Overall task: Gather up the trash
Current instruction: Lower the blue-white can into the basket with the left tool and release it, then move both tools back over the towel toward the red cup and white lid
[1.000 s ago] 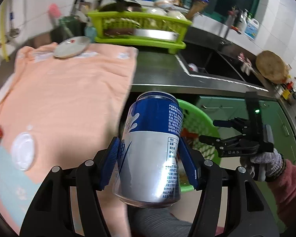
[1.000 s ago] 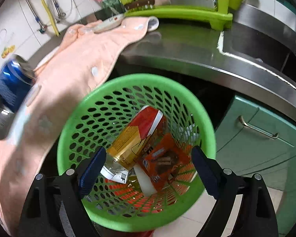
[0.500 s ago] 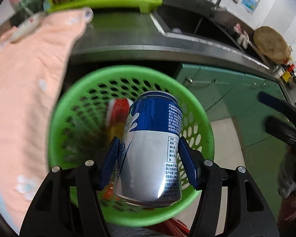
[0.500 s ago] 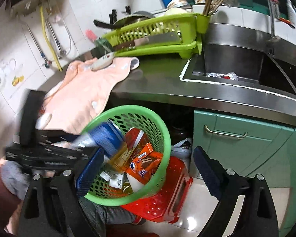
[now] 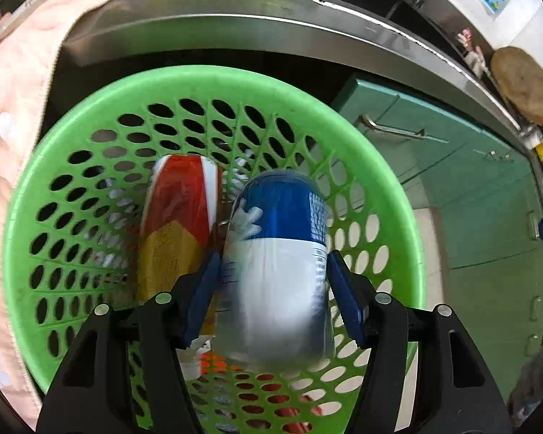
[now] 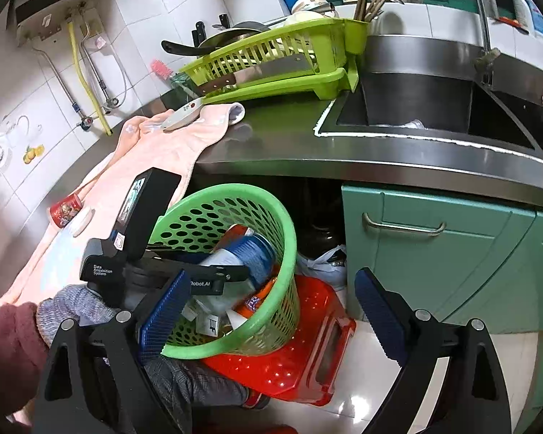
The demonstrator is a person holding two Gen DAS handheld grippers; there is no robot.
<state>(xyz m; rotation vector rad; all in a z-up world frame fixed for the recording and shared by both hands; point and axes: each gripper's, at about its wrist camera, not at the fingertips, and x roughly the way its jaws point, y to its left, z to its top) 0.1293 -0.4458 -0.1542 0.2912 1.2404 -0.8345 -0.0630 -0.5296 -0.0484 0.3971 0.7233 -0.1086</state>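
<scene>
Blue can (image 5: 277, 253) blurred, left tool (image 5: 273, 296) hiding its base

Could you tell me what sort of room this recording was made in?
Most likely a home kitchen: a steel sink set into the counter, a green dish rack holding a pan and a cleaver, and teal cabinets below.

Counter edge (image 5: 235, 32) overhangs the basket (image 5: 213, 83), already part-filled

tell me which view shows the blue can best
The left wrist view: the blue can fills the middle between the left gripper pads, over the green basket. The right wrist view shows only part of it behind the gripper.
</scene>
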